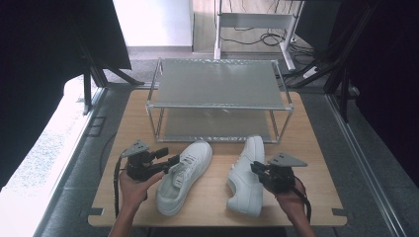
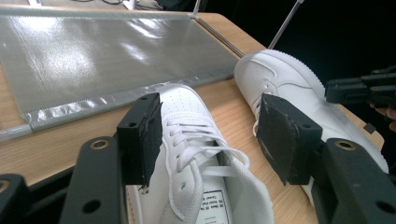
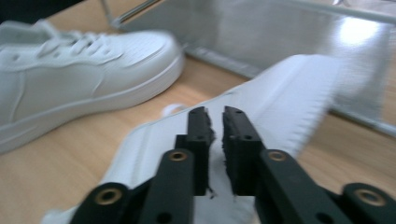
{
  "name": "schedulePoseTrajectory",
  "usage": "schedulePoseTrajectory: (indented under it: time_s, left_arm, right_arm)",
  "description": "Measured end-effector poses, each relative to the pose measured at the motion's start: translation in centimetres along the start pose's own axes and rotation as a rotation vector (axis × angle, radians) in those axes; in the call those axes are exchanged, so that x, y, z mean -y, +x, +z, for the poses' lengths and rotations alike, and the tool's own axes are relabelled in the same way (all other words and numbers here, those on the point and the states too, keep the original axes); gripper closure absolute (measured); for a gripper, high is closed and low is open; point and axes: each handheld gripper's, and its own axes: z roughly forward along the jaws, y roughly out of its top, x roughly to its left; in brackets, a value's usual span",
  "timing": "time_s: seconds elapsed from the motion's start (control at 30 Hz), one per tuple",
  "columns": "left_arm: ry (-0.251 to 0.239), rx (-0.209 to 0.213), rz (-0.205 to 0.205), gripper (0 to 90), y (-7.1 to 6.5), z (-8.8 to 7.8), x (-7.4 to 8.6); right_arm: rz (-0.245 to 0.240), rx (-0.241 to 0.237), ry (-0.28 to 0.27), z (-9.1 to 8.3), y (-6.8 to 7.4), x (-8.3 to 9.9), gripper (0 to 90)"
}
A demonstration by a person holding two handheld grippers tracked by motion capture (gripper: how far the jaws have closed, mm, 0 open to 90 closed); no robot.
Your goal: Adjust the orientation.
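The left gripper stands wide open, its jaws astride the laced top of the left shoe without pressing it. The right gripper is nearly closed, pinching the collar of the right shoe, which lies tipped on its side. Both shoes are smooth white leather with ridged rubber soles.
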Motion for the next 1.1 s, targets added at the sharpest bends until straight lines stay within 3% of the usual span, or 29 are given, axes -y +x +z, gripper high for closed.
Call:
schedulePoseTrajectory:
  time_s: [0.13,0.27,0.4,0.5,0.6,0.7,0.97,1.1]
  left_arm:
    - [-0.008,-0.003,0.002,43.6,0.1,0.0,0.2]
    - [-0.037,-0.009,-0.009,43.2,0.1,-0.6,0.2]
    - [-0.053,-0.016,-0.032,42.6,0.4,-0.8,0.3]
    - [-0.061,-0.018,-0.055,42.6,0.3,-0.8,0.4]
    - [-0.05,-0.006,-0.053,42.6,0.2,-0.4,0.6]
    - [-0.034,-0.004,-0.052,42.1,0.0,0.0,0.7]
    - [0.0,0.003,-0.06,40.9,-0.2,0.4,0.9]
    - [-0.009,-0.002,-0.075,40.6,0.2,0.0,0.8]
  right_arm:
    - [-0.068,-0.038,0.046,1.3,1.7,0.1,89.7]
    - [-0.088,-0.09,0.066,1.9,2.5,0.0,90.0]
    - [-0.118,-0.062,0.071,2.1,3.2,0.1,90.0]
    - [-0.112,-0.07,0.064,2.0,3.1,0.0,90.0]
    - [-0.09,-0.111,0.042,1.9,3.1,-0.1,90.0]
    - [-0.126,-0.129,0.075,2.5,3.9,0.1,90.0]
    - [-0.124,-0.156,0.107,2.8,3.4,0.6,90.0]
    - [-0.124,-0.146,0.11,2.5,3.2,0.7,90.0]
